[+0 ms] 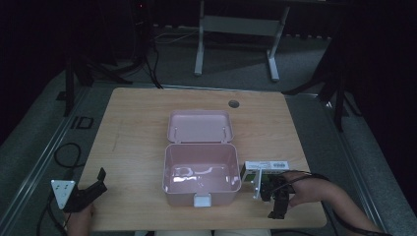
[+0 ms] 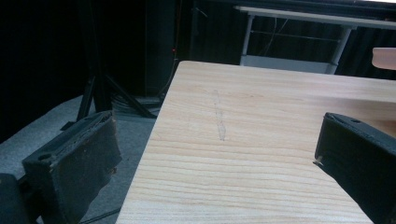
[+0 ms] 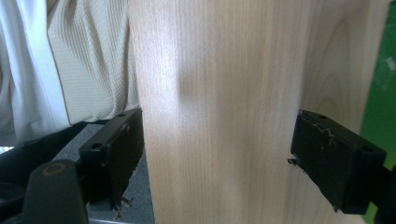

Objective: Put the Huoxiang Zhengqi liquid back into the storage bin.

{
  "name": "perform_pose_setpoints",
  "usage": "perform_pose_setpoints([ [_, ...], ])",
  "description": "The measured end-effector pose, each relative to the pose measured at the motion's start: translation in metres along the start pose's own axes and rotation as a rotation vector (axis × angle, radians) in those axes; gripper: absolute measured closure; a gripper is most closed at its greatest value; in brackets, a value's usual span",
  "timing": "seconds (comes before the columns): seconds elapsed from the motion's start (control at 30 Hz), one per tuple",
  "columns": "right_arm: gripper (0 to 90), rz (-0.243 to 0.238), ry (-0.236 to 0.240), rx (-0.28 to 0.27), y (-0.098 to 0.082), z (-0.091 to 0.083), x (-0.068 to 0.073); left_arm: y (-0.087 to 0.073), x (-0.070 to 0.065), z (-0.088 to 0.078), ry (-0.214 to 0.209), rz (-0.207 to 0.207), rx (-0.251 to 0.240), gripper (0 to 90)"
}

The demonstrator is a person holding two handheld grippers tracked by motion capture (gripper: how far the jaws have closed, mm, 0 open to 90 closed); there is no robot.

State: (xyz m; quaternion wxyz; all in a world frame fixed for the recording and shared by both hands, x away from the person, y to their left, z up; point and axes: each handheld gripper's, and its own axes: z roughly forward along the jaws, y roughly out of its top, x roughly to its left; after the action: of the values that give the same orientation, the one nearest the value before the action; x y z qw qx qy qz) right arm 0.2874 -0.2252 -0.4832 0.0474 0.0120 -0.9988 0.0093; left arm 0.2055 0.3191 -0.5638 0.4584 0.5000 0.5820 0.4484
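- Right gripper [image 1: 278, 209], jaws apart and empty, sits near the table's [image 1: 137, 118] front edge, just beside a green-white carton [image 1: 265, 168].
- Carton lies touching the open pink box's [image 1: 201, 174] right wall.
- Left gripper [image 1: 93, 189] idles, jaws apart, empty.
- Judgement: square the jaws across the carton before closing.

Nothing legible anywhere. Dark printed marks, perhaps a barcode, on the white label face of the small box [image 1: 266, 166] at lower right of the high view, just right of the pink case [image 1: 200, 169]; too small and blurred to read. Green surface with a pale speck along the right edge of the right gripper view, no letters made out. A few dots on the grey plate [image 1: 62, 191] at lower left of the high view, no characters.
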Motion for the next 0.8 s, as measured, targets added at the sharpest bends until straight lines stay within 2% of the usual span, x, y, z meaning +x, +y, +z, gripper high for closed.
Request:
perform_pose_setpoints([
  [0.2, 17.0, -0.004, 0.008, 0.000, 0.003, -0.010, -0.001, 0.000, 0.000, 0.000, 0.000, -0.001, 0.000, 0.4],
  [0.47, 17.9, -0.001, -0.014, -0.014, 0.004, -0.034, -0.006, 0.000, 0.000, 0.000, 0.000, -0.002, 0.001, 0.4],
  [0.67, 20.1, -0.012, -0.032, -0.008, 0.004, -0.044, -0.011, 0.000, 0.000, 0.000, -0.001, -0.002, 0.002, 0.4],
  [0.8, 20.7, 0.006, -0.039, -0.015, 0.003, -0.053, -0.017, 0.000, 0.000, 0.000, -0.002, -0.005, 0.004, 0.4],
])
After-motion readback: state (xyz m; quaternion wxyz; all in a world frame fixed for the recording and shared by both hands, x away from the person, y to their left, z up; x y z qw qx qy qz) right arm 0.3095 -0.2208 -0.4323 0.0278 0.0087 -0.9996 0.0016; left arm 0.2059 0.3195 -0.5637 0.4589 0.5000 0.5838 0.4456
